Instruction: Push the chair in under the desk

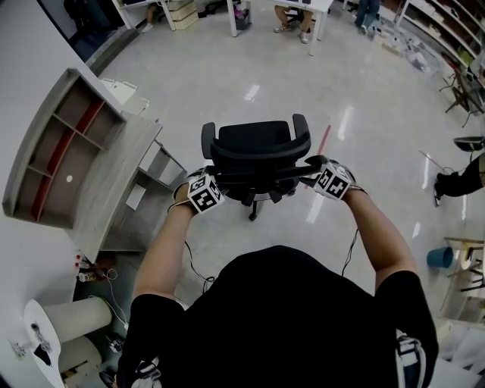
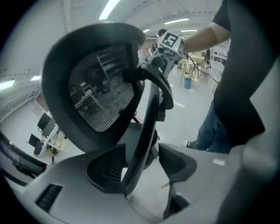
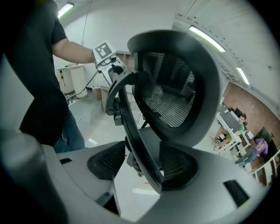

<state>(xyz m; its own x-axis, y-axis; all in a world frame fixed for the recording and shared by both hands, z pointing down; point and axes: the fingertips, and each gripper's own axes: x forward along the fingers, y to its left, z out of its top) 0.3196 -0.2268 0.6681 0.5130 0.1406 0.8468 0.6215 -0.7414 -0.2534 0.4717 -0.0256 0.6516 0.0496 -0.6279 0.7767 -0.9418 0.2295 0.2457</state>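
Observation:
The black office chair stands on the shiny floor to the right of the grey wooden desk, with its back toward me. My left gripper is at the left end of the backrest's top and my right gripper at the right end. In the left gripper view the open jaws straddle the curved back frame bar, which lies against the left pad with a gap to the right pad. The right gripper straddles the same bar, which rests by its right pad, with the jaws open.
A grey shelf unit rises at the desk's far side. White cylinders and cables lie at lower left. A red strip is on the floor behind the chair, and a blue bucket is at the right. People sit at a far table.

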